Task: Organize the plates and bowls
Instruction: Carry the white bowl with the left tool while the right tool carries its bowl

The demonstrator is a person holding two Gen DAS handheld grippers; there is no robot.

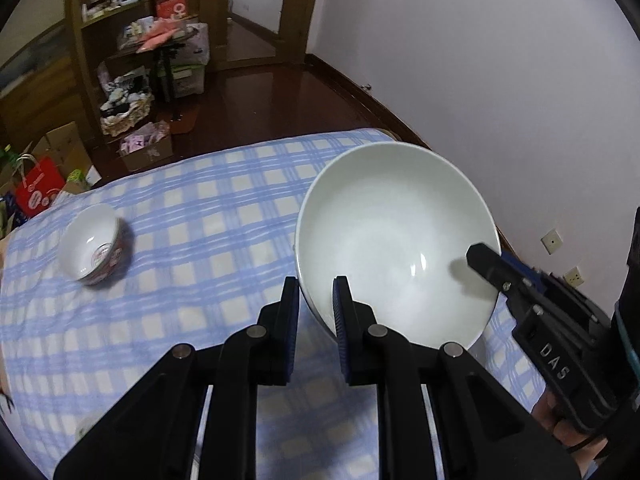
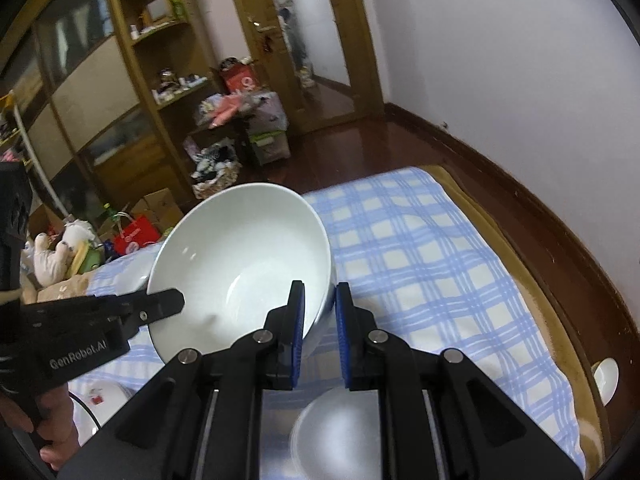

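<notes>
A large white bowl [image 1: 394, 240] is held tilted above the blue checked cloth [image 1: 208, 216]. My left gripper [image 1: 316, 320] is shut on its near left rim. My right gripper [image 2: 319, 322] is shut on its right rim; the bowl [image 2: 240, 264] fills the middle of the right wrist view. The right gripper's finger [image 1: 486, 260] reaches over the rim from the right in the left wrist view. A small patterned bowl [image 1: 94, 246] lies tilted on the cloth at the left. Another white bowl [image 2: 336, 432] sits under my right gripper.
White dishes [image 2: 108, 404] lie at the lower left under the left gripper's body. A white plate [image 2: 606, 376] lies off the cloth at the right edge. Wall and floor edge run along the right. Shelves, boxes and bags [image 1: 38, 192] stand beyond the table.
</notes>
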